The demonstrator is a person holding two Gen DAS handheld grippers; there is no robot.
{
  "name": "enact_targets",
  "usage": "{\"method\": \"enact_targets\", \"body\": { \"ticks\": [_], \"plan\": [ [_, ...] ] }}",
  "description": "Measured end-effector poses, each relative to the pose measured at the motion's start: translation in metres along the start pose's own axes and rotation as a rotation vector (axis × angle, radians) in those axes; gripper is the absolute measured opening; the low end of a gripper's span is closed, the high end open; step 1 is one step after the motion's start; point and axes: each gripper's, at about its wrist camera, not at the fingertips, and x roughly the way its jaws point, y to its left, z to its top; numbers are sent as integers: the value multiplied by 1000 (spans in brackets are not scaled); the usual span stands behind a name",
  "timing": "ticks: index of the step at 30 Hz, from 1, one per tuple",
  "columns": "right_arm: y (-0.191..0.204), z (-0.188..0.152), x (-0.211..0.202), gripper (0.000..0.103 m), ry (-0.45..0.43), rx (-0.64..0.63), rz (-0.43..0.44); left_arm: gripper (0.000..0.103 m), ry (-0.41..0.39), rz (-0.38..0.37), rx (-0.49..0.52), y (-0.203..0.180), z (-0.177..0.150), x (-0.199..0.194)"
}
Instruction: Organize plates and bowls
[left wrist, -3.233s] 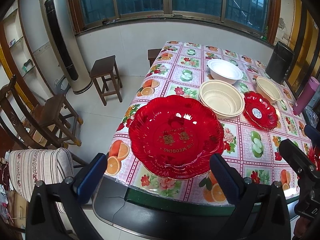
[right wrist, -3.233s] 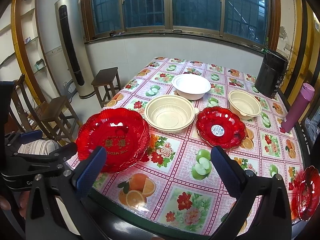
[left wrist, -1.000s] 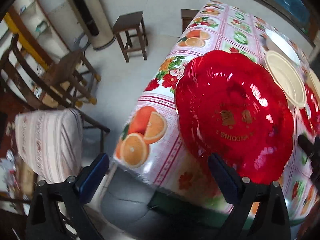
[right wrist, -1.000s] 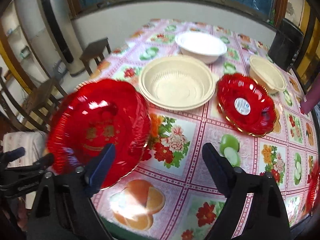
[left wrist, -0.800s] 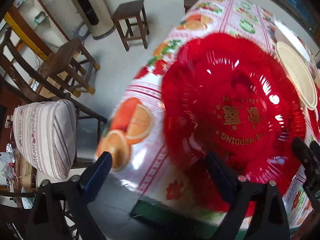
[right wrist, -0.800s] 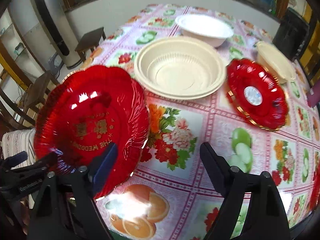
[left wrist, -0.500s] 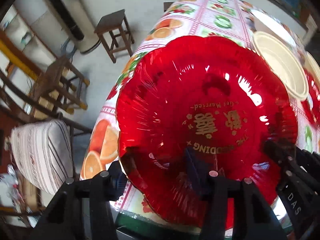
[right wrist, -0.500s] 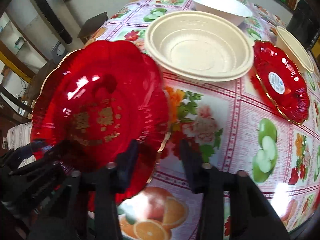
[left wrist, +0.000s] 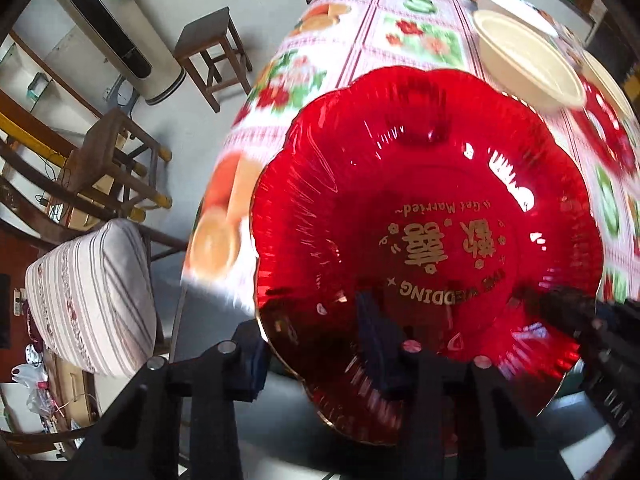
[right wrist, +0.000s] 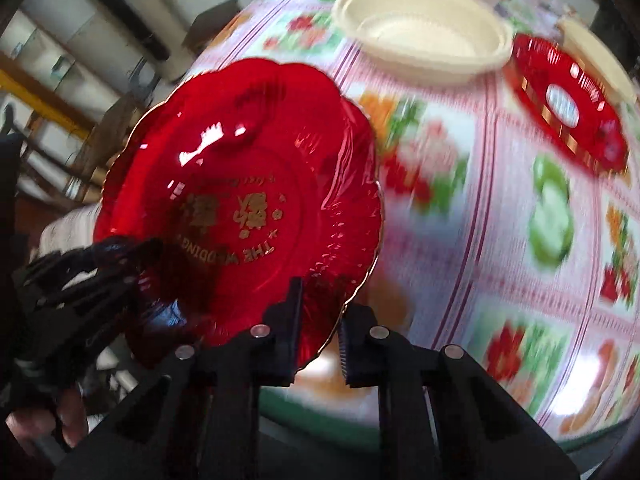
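Note:
A large red scalloped plate [left wrist: 432, 216] with gold wedding lettering is lifted off the table near its front left corner; it also shows in the right wrist view [right wrist: 240, 200]. My left gripper [left wrist: 316, 356] is shut on the plate's near rim. My right gripper [right wrist: 320, 336] is shut on the rim at the plate's other side, and its black body shows in the left wrist view [left wrist: 592, 328]. A cream bowl [right wrist: 420, 28], a smaller red plate [right wrist: 568, 104] and a white bowl [left wrist: 508, 4] sit further back on the table.
The table has a fruit-and-flower oilcloth [right wrist: 500, 220]. Another cream bowl [right wrist: 592, 52] sits at the far right. Left of the table are a striped cushion chair [left wrist: 92, 296], wooden chairs [left wrist: 108, 160], a stool [left wrist: 208, 48] and a floor air conditioner [left wrist: 120, 40].
Both grippers moved in from open positions and closed on the large red plate's rim. The plate has come up off the table and tilted toward me.

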Motion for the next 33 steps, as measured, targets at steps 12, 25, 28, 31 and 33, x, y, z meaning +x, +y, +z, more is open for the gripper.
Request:
{"method": "enact_targets", "body": {
  "ticks": [12,25,28,31,33],
  "plan": [
    [-132,-37,-110,44,-319,268,86,93,-464,77,56,-19,9,-141],
    [-281,30,-120,46,-323,566,63,96,-214,-199,294,-262,197,-96],
    [-301,40,-116,46,-303,572,87,96,-173,-193,342,-294,225,-70],
    [-315,57,-104,46,-284,569,110,96,-102,-236,380,-313,242,-48],
    [-322,63,-99,46,-278,567,121,96,-78,-244,427,-323,247,-40]
  ]
}}
